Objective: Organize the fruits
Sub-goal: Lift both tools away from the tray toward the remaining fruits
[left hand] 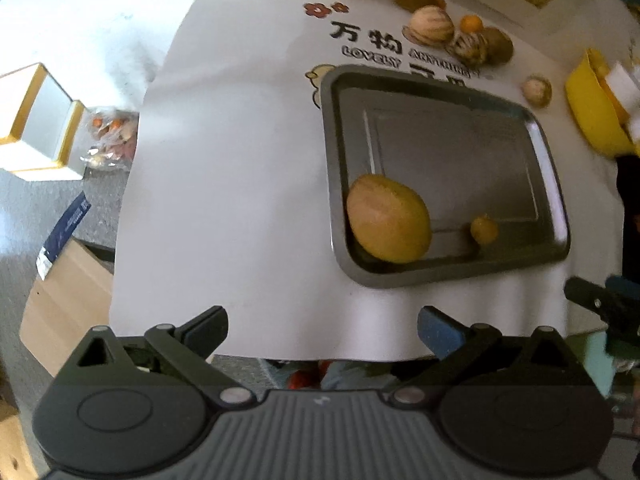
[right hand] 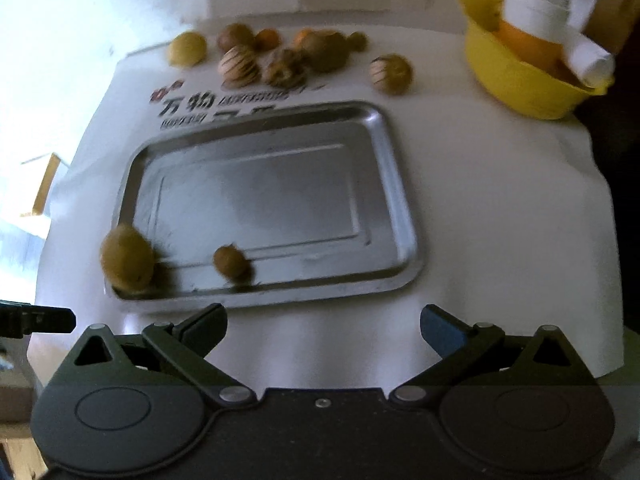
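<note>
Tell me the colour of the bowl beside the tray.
Yellow; the bowl shows best in the right wrist view.

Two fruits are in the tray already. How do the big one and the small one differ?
The large yellow fruit is far bigger than the small orange fruit. The large yellow fruit is oval and sits in the corner of the metal tray; the small orange fruit is round and lies further along that near edge. Both rest loose inside the tray.

Black claw (left hand: 323,330), blue pads (left hand: 440,330) (silver pivot screws), ribbed grey body.
</note>
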### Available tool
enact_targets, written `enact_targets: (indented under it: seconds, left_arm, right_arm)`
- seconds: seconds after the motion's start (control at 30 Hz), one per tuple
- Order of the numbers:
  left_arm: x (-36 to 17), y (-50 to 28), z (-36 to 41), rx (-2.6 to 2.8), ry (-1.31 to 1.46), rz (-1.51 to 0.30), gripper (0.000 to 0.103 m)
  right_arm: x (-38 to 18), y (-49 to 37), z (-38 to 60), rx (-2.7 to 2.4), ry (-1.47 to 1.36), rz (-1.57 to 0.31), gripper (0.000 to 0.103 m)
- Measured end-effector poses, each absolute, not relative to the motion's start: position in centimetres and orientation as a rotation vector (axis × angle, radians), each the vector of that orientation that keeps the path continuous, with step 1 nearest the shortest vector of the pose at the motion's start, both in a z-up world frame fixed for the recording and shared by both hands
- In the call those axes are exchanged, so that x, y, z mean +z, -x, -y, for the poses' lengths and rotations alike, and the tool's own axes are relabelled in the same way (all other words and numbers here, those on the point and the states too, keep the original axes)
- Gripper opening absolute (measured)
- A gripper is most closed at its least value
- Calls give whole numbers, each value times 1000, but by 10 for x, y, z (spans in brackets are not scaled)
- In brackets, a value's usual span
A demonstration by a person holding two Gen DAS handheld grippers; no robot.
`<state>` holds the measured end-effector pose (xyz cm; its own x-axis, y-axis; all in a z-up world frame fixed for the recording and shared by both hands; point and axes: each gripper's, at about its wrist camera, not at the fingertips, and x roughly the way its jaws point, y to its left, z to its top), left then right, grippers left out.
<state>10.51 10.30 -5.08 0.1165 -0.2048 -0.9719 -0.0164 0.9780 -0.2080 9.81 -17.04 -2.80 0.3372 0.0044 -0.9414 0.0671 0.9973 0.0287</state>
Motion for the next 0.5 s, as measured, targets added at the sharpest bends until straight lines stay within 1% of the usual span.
enact_targets:
  seconds: [0.23, 0.5]
  left_arm:
    - [-46, -109, -111, -106, 254, -1462, 103]
    - [-30, -132, -110, -60, 206, -1430, 103]
  right_arm:
    - [-13, -106, 188, -81, -82, -1205, 103]
    - [-6, -129, 201, -65, -91, -1140, 103]
